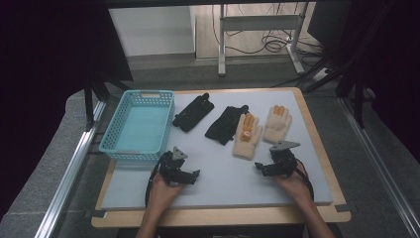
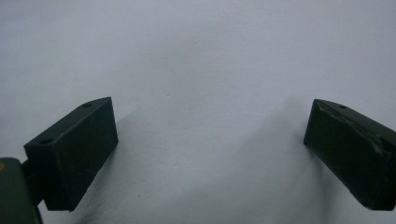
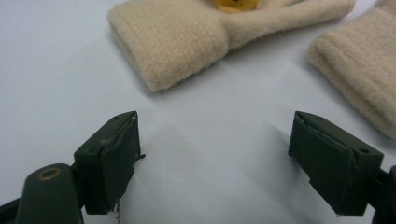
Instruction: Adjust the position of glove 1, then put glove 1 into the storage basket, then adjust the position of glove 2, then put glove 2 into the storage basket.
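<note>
Nearest the person, both forearms are cut off by the bottom edge of the high view, and each hand hides the rear of its tool. The left tongs point(image 1: 190, 174) rest low over bare mat, jaws spread wide with nothing between them; the left gripper view gives just that grey surface and the jaws' shadows. The right tongs point(image 1: 262, 167) are likewise spread and empty, hovering just short of the cuff of the nearer cream glove point(image 3: 173, 42), not touching it. In the right gripper view that glove's fingers run out of the top edge and a yellow-orange patch is barely glimpsed; the second cream glove point(image 3: 359, 70) is cut off at the right edge.

From above, the pale grey mat point(image 1: 218, 183) covers a wood-edged counter point(image 1: 223, 217). The nearer cream glove overlaps one black glove point(image 1: 224, 124); another black glove point(image 1: 192, 113) lies apart, just beside the turquoise basket point(image 1: 111, 134) at the mat's left edge. Their details are too dark to make out.

Beyond the counter, a grey floor, a metal frame's legs and loose cables show dimly; dark curtains close both sides.
</note>
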Demonstrator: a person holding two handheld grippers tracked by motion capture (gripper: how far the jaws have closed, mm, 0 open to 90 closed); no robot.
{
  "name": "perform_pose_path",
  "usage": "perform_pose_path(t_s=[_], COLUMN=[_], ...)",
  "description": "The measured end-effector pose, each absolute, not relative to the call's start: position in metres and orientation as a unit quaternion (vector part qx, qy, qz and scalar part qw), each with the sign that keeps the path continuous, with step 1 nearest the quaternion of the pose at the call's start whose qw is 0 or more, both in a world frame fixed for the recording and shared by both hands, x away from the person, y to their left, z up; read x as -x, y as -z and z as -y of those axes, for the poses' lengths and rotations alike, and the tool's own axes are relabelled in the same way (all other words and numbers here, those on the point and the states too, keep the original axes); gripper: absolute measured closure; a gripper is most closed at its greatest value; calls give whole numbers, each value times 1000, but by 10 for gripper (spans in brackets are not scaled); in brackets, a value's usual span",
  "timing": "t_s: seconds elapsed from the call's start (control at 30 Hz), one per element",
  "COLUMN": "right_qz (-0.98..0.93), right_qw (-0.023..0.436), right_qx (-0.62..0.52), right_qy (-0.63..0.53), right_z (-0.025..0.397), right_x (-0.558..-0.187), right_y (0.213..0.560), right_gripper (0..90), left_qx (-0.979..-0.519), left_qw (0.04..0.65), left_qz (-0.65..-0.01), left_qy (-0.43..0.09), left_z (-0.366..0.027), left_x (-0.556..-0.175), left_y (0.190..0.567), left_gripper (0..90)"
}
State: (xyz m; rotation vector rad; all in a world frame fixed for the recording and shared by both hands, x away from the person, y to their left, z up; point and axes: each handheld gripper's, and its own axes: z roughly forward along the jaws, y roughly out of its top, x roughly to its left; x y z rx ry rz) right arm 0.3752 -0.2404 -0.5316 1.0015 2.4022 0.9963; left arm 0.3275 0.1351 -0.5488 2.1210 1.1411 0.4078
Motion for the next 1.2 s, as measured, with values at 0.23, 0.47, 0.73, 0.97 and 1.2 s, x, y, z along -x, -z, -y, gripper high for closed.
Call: perform_pose_path(t_s=[0.23, 0.47, 0.73, 0.97, 1.2], right_qz=[-849, -850, -851, -850, -847], right_qw=[177, 176, 176, 172, 162], right_qx=[-352, -351, -351, -353, -358], right_qy=[-351, -350, -350, -352, -358], right_z=[240, 240, 240, 241, 242], right_x=[-375, -375, -375, -376, -378], right_y=[532, 532, 532, 531, 530], right_gripper=[157, 142, 141, 145, 146], left_qx=[-816, -816, -815, -815, -815], left_qw=[343, 343, 343, 343, 343], left_qz=[-439, -439, -440, -439, -439], left_qy=[-157, -157, -157, -157, -157], left_z=[-135, -135, -135, -135, -135], left_x=[-327, -327, -327, -327, -327], left_y=[549, 549, 549, 549, 549], left_gripper=[31, 31, 32, 32, 33])
